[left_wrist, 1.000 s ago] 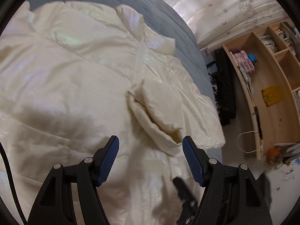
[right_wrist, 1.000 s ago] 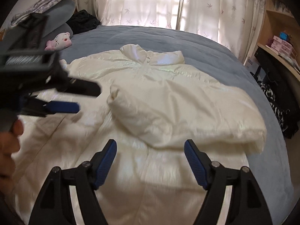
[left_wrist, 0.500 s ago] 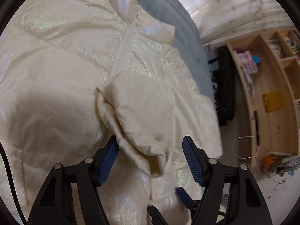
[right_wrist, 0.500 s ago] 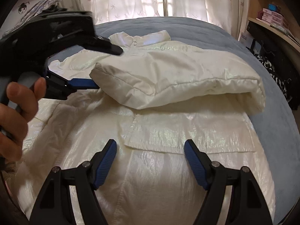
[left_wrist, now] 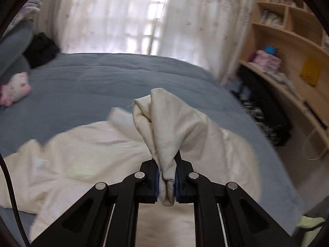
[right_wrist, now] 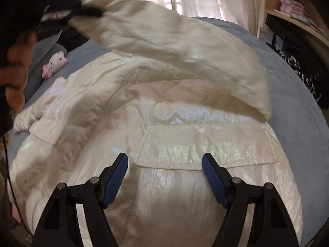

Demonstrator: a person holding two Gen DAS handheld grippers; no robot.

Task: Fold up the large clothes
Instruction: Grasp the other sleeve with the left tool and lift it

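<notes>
A large cream puffer jacket (right_wrist: 168, 144) lies spread on a blue-grey bed (right_wrist: 294, 103). My left gripper (left_wrist: 167, 177) is shut on the cuff of the jacket's sleeve (left_wrist: 170, 127) and holds it lifted above the bed. In the right wrist view the raised sleeve (right_wrist: 174, 41) stretches from the left gripper (right_wrist: 82, 12) at the upper left down to the jacket's right shoulder. My right gripper (right_wrist: 165, 173) is open and empty, low over the jacket's pocket flap (right_wrist: 201, 150).
A pink and white plush toy (left_wrist: 14, 88) and grey pillows (left_wrist: 14, 47) lie at the bed's left. Curtains (left_wrist: 144, 16) hang behind. A wooden bookshelf (left_wrist: 287, 47) and dark bags (left_wrist: 265, 111) stand along the right side.
My left gripper has closed on the sleeve cuff and lifted it up off the jacket body. The right gripper has stayed open and moved a little closer over the lower jacket.
</notes>
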